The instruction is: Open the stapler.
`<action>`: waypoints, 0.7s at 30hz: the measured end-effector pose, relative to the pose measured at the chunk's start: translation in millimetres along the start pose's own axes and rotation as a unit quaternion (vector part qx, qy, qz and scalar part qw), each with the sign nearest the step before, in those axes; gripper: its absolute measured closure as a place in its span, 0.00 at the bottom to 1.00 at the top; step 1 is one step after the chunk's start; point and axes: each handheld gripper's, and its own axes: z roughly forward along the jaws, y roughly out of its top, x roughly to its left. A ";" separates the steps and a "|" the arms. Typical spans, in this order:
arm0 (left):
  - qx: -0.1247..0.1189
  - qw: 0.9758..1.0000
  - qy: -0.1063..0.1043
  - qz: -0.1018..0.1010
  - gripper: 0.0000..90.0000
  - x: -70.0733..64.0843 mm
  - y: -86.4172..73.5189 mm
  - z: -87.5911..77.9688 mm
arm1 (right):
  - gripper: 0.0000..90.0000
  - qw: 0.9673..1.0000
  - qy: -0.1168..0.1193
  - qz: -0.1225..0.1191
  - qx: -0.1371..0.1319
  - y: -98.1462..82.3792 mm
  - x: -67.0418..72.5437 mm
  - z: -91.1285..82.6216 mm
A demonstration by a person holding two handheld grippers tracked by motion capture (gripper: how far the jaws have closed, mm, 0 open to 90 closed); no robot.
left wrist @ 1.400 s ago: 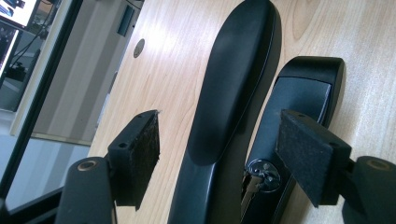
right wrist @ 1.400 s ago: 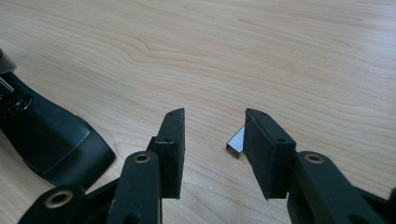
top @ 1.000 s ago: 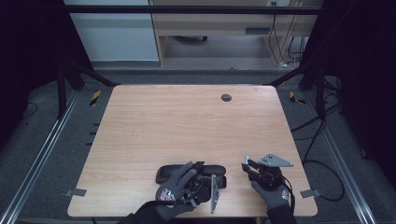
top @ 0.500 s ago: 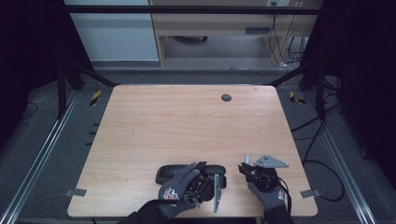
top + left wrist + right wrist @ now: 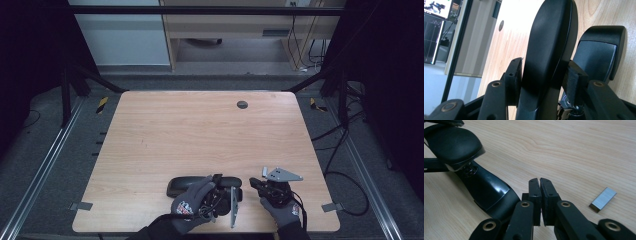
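A black stapler (image 5: 197, 184) lies near the table's front edge with its upper arm (image 5: 549, 45) raised off its base (image 5: 596, 60). My left gripper (image 5: 218, 181) reaches it from the front. Its jaws have just been closing, and both pads now press on the sides of the upper arm (image 5: 451, 142). My right gripper (image 5: 253, 183) sits just right of the stapler (image 5: 486, 190), low over the wood. The right gripper (image 5: 540, 181) is shut, pads together with nothing between them. A small silver strip of staples (image 5: 603, 199) lies on the table to its right.
The wooden table (image 5: 200, 130) stretches bare toward the far side, where a dark round grommet (image 5: 242, 104) sits. Cables trail on the floor at the right (image 5: 345, 180). Metal rails run along both sides of the table.
The right gripper's jaws have come together and the hand has edged slightly left toward the stapler. The left hand has stayed in place on the stapler.
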 end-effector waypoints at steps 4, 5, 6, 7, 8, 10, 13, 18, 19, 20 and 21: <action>0.001 1.000 0.006 0.004 0.60 -1.4 0.5 0.0 | 1.00 1.000 0.006 0.000 0.004 -0.6 4.0 3.3; 0.001 1.000 0.006 0.004 0.60 -1.4 0.5 0.0 | 1.00 1.000 0.006 0.000 0.004 -0.6 4.0 3.3; 0.001 1.000 0.007 0.004 0.60 -1.6 0.5 0.1 | 1.00 1.000 0.008 -0.004 0.007 -0.9 4.9 4.6; 0.001 1.000 0.009 0.004 0.60 -1.8 0.5 0.1 | 1.00 1.000 0.010 -0.004 0.010 -1.2 6.5 5.9; 0.002 1.000 0.010 0.004 0.60 -2.1 0.7 0.2 | 1.00 1.000 0.015 -0.010 0.013 -1.3 8.8 8.5; 0.003 1.000 0.011 0.003 0.60 -2.5 0.8 0.0 | 1.00 1.000 0.019 -0.009 0.015 -0.7 11.3 9.9; 0.003 1.000 0.012 0.003 0.61 -2.7 0.9 0.0 | 1.00 0.999 0.027 -0.010 0.017 -0.8 14.9 11.4; 0.002 1.000 0.015 0.003 0.61 -3.3 0.8 -0.1 | 1.00 0.999 0.044 -0.006 0.017 -1.7 19.9 15.8; 0.002 1.000 0.015 0.003 0.61 -3.2 0.8 -0.1 | 1.00 0.999 0.045 -0.007 0.018 -2.1 21.1 16.8; 0.002 1.000 0.015 0.003 0.61 -3.1 0.8 -0.1 | 1.00 0.999 0.048 -0.005 0.020 -2.3 22.4 17.5; 0.002 1.000 0.015 0.003 0.61 -3.1 0.8 -0.1 | 1.00 0.999 0.048 -0.005 0.020 -2.3 22.4 17.5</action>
